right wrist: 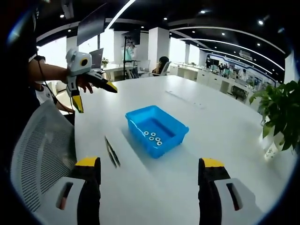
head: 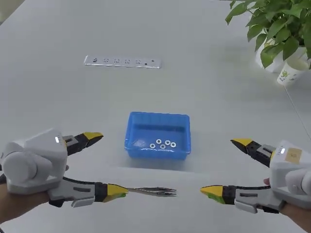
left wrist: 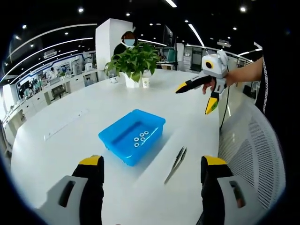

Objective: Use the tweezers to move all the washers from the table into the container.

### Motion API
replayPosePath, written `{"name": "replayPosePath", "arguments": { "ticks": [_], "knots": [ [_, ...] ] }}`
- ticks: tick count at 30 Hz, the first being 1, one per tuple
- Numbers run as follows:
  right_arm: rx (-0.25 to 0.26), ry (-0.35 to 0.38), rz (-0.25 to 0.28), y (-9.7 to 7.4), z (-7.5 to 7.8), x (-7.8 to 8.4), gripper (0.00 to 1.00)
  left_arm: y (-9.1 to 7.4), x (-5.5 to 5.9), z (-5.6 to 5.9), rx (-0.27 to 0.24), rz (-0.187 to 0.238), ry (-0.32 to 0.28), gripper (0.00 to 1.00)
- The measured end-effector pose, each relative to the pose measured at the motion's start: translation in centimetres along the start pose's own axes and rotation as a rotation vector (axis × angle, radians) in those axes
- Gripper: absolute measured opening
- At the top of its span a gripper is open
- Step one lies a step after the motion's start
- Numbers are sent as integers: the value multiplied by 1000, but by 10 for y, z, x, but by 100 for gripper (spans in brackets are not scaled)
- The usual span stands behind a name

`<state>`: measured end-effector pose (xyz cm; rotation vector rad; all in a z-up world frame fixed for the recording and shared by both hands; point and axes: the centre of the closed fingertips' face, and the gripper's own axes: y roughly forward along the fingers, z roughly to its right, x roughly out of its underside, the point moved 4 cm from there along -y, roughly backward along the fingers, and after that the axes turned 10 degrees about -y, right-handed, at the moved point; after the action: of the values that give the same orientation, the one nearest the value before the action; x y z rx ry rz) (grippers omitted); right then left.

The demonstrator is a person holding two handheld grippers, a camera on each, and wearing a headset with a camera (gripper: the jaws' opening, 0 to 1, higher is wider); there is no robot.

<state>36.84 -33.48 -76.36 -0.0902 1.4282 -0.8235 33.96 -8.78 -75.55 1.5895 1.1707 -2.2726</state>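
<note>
The blue container [head: 181, 121] sits mid-table with several silver washers [head: 163, 143] inside it. The metal tweezers [head: 154, 191] lie flat on the table just in front of it, held by neither gripper. My left gripper [head: 112, 164] hovers open at the near left, its lower jaw tip close to the tweezers' handle end. My right gripper [head: 218, 165] hovers open at the near right. In the left gripper view the tweezers [left wrist: 176, 164] lie between my jaws, right of the container [left wrist: 117, 133]. The right gripper view has the tweezers [right wrist: 111, 151] left of the container [right wrist: 173, 136].
A white power strip [head: 121, 62] lies at the far side of the table. A potted plant [head: 277, 29] and a white cup [head: 291, 73] stand at the far right. A mesh chair [right wrist: 37, 150] is beside the table's near edge.
</note>
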Motion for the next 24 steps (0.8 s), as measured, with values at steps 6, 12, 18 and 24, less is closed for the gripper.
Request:
{"name": "replayPosePath", "arguments": {
  "ticks": [6, 12, 18, 24],
  "knots": [
    [12, 14, 7, -3, -8, 5, 94, 0, 3, 3, -11, 20, -1, 98],
    [35, 18, 9, -6, -10, 9, 100, 1, 3, 9, -2, 23, 0, 99],
    [24, 16, 0, -5, -15, 13, 100, -1, 4, 6, -11, 22, 4, 99],
    [28, 24, 1, -6, -16, 14, 100, -2, 5, 5, -17, 20, 13, 99]
  ]
}}
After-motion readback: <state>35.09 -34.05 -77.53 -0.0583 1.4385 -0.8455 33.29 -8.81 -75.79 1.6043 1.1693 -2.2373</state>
